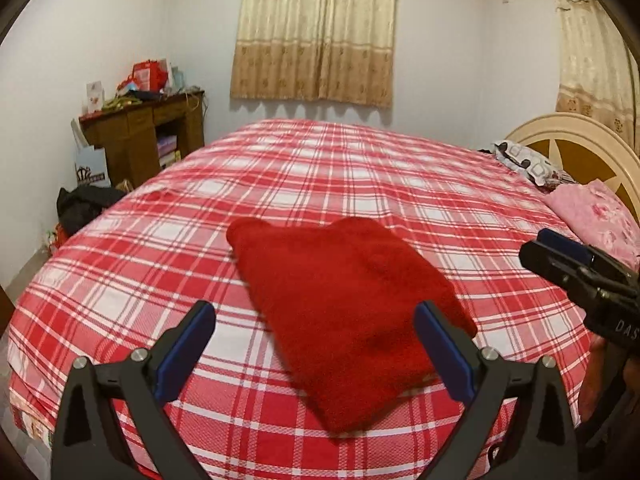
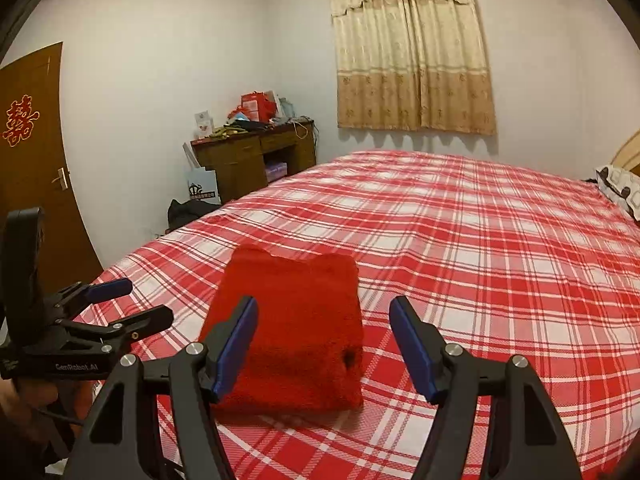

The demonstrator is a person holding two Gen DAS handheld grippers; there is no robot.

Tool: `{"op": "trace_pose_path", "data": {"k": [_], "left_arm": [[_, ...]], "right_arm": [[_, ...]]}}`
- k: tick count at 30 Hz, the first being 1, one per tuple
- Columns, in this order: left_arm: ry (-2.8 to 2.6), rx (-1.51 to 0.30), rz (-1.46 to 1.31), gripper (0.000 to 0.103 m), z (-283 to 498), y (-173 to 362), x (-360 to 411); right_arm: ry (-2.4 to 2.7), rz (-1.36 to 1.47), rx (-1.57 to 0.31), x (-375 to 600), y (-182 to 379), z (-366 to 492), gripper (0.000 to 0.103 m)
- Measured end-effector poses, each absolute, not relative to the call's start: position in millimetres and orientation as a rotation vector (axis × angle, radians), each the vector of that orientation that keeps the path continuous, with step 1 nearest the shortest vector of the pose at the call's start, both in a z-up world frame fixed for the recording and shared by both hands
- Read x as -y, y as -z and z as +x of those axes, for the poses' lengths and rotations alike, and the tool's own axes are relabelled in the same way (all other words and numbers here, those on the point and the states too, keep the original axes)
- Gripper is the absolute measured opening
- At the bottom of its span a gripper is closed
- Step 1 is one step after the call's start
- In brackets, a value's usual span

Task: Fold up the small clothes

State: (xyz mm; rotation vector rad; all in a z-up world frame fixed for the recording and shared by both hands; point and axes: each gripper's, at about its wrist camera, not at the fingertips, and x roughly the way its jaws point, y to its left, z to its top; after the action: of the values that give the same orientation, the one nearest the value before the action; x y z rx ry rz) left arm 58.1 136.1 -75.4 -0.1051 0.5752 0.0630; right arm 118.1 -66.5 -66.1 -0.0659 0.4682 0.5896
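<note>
Nearest the left wrist camera, the left gripper [image 1: 314,330] hangs over the front part of the bed with its blue-padded fingers spread wide apart and nothing between them; in the right wrist view it shows at the left edge [image 2: 146,302], likewise released. The right gripper [image 2: 324,340] hovers just above the bed with its jaws parted and empty, its left finger overlapping the garment in the picture, though contact cannot be told; from the left wrist view it enters at the right edge [image 1: 536,244], where its opening cannot be judged. Between and just ahead of the two tools lies the red garment [image 2: 292,332], a fuzzy knit piece folded into a thick, roughly rectangular bundle, resting flat on the red-and-white plaid bedspread [image 1: 360,168] near the bed's front edge. Farther back on the right, a pink floral pillow [image 1: 596,216] and a patterned pillow [image 1: 524,162] lie against the cream headboard [image 1: 568,132]. Beyond the bed's far left corner stands a cluttered wooden desk [image 2: 256,156], a black bag [image 2: 188,210] on the floor beside it, and beige curtains [image 2: 412,48] hang on the back wall, with a brown door [image 2: 36,168] at the left
</note>
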Motion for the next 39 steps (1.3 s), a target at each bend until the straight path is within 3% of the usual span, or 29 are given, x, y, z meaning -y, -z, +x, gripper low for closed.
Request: {"op": "trace_pose_path", "data": {"k": [39], "left_arm": [[-0.060,-0.589,-0.117,0.102,59.0,79.6,-131.0]], "right_arm": [[-0.640,-0.072,-0.490,52.1,71.9,100.5,0.069]]}}
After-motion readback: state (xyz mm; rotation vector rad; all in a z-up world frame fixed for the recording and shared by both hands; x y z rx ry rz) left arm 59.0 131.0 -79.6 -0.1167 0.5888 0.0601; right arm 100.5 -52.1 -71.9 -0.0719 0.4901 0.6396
